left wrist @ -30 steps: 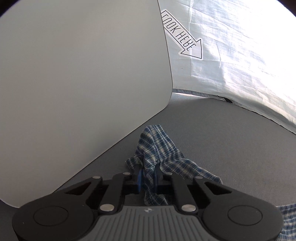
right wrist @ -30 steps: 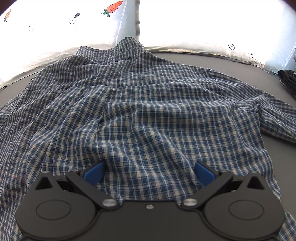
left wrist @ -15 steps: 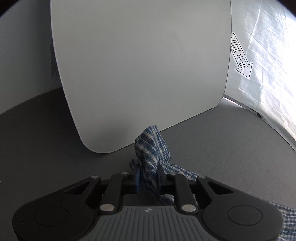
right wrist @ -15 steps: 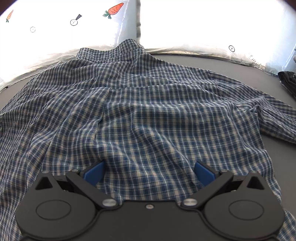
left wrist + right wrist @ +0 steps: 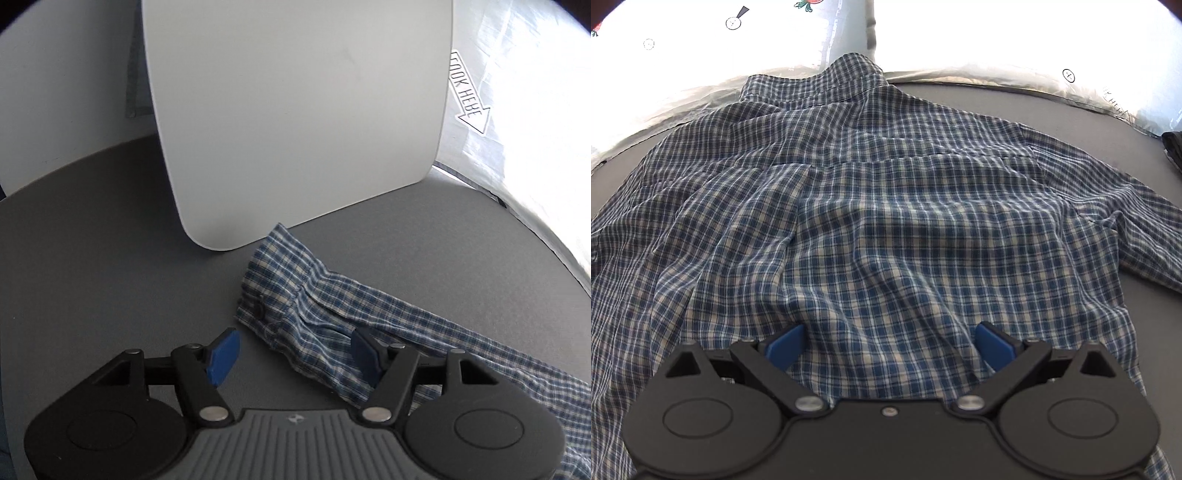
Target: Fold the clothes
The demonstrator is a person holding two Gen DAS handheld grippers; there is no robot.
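Observation:
A blue and white checked shirt [image 5: 886, 221] lies spread back-up on the grey surface, collar at the far side. Its sleeve [image 5: 332, 314] shows in the left wrist view, stretched out flat with the buttoned cuff [image 5: 273, 288] at its far end. My left gripper [image 5: 295, 354] is open and empty, just above the sleeve near the cuff. My right gripper [image 5: 890, 347] is open and empty, low over the shirt's lower back, with fabric between the blue pads.
A white board [image 5: 295, 129] stands upright on the grey surface [image 5: 110, 277] just beyond the cuff. White printed sheets [image 5: 997, 33] border the far side. A dark item [image 5: 1172, 147] lies at the right edge.
My left gripper has opened and let go of the cuff, which now lies flat on the surface. The right gripper has moved slightly forward over the shirt and stays open.

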